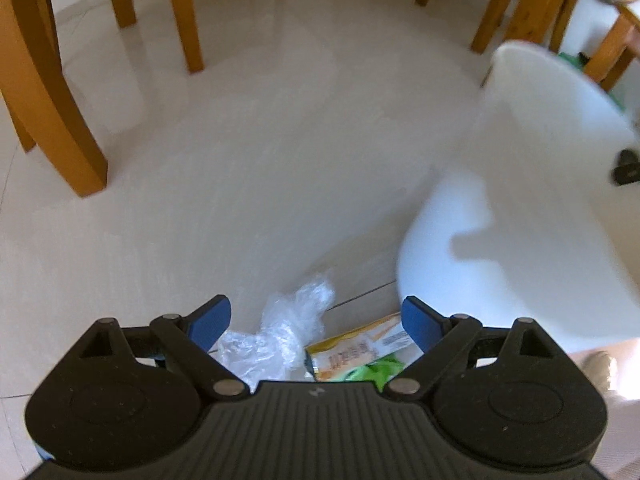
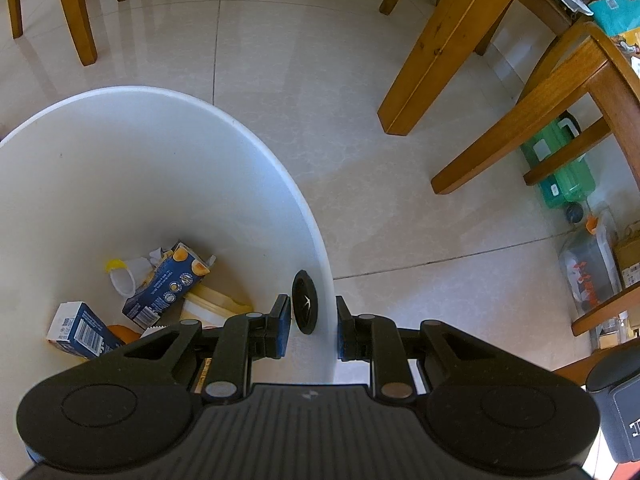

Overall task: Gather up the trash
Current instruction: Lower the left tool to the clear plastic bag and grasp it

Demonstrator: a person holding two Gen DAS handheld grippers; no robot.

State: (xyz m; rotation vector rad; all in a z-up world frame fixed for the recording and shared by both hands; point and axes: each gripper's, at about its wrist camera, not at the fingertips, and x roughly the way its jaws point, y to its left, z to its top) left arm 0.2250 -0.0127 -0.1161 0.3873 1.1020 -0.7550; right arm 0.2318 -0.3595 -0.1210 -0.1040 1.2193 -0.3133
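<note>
Open floor ahead of my left gripper; chair legs block far left, white bin blocks right.

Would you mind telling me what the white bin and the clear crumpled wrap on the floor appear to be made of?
The white bin looks like moulded plastic: smooth, faintly glossy, thin-walled. The crumpled wrap seems thin plastic film: see-through, with glinting creases. The bin's wall sits between the right gripper's fingers.
</note>
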